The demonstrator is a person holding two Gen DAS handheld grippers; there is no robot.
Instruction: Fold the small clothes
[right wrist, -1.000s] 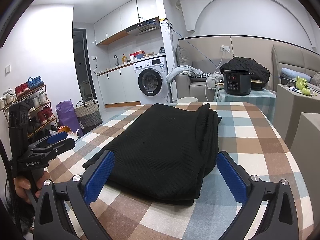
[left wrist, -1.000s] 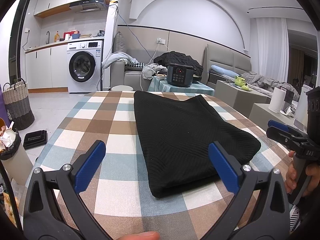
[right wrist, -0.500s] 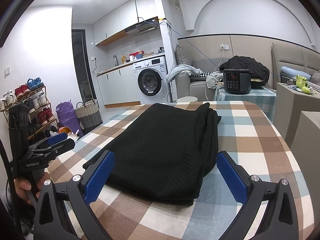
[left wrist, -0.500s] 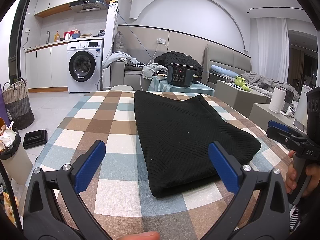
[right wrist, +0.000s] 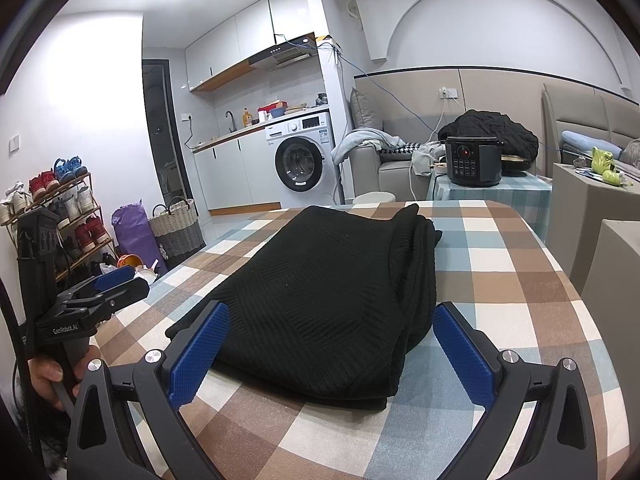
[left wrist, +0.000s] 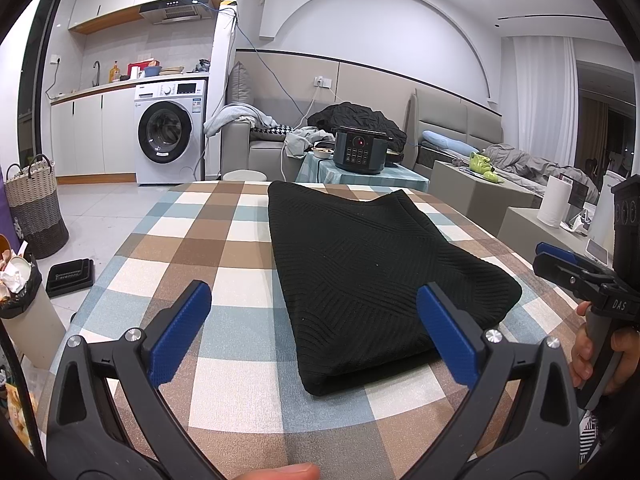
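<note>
Stillness is all I read across the last second: nothing has shifted. My left hand-held gripper point(left wrist: 314, 330) hangs wide and empty short of the near edge of the black garment point(left wrist: 372, 264), which lies folded flat on the checked table point(left wrist: 224, 240). My right hand-held gripper point(right wrist: 332, 350) is equally wide, empty. I judge this fold finished.

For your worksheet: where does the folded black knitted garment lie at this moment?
The folded black knitted garment lies flat on the brown, blue and white checked tablecloth, just ahead of both open grippers, right of centre in the left wrist view.
</note>
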